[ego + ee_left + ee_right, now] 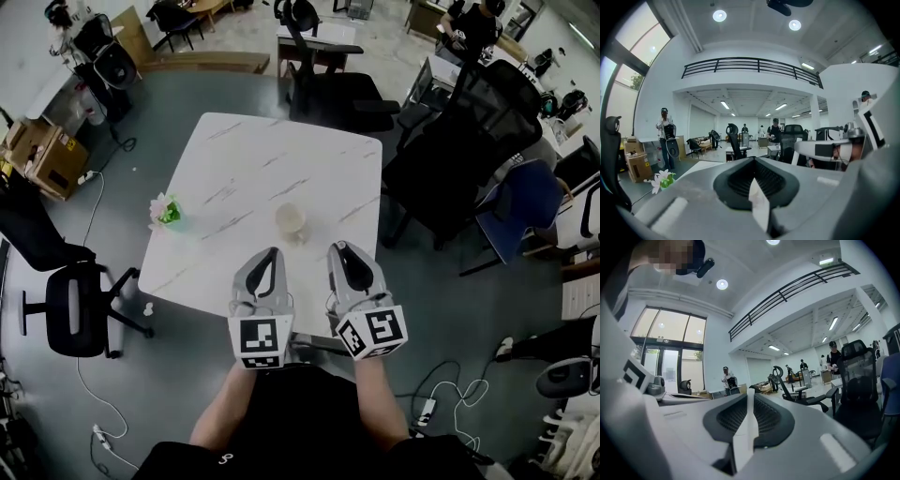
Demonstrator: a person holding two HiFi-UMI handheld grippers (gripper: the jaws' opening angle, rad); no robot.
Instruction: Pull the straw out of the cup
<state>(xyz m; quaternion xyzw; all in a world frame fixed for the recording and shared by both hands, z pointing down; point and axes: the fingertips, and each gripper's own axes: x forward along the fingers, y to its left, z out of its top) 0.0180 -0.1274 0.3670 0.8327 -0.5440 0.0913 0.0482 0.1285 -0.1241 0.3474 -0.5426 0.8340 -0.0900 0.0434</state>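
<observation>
While you hold both tools low over the near edge of the white marble-patterned table (234,159), your left gripper (270,254) and right gripper (339,248) sit side by side, near each other but not touching, with their tips pointing away from you toward the middle of the tabletop. Your left gripper's own view shows its jaws pressed together along a single seam, with nothing caught between them. Your right gripper's view shows the same: jaws closed tight against each other and empty.

The cup (291,221) stands upright near the centre of the table, just beyond the two sets of tips and between their lines, a little closer to your left tool. Neither gripper touches it. From your head camera the cup is too small to make out the straw.

A small green pot of pale flowers (166,212) stands toward the left side of the table, well apart from the cup. One black office chair (328,94) is drawn up at the far edge, another (70,300) stands on the floor to your left, and a blue chair (525,202) stands off to the right. Cardboard boxes (42,155) rest on the floor at far left
</observation>
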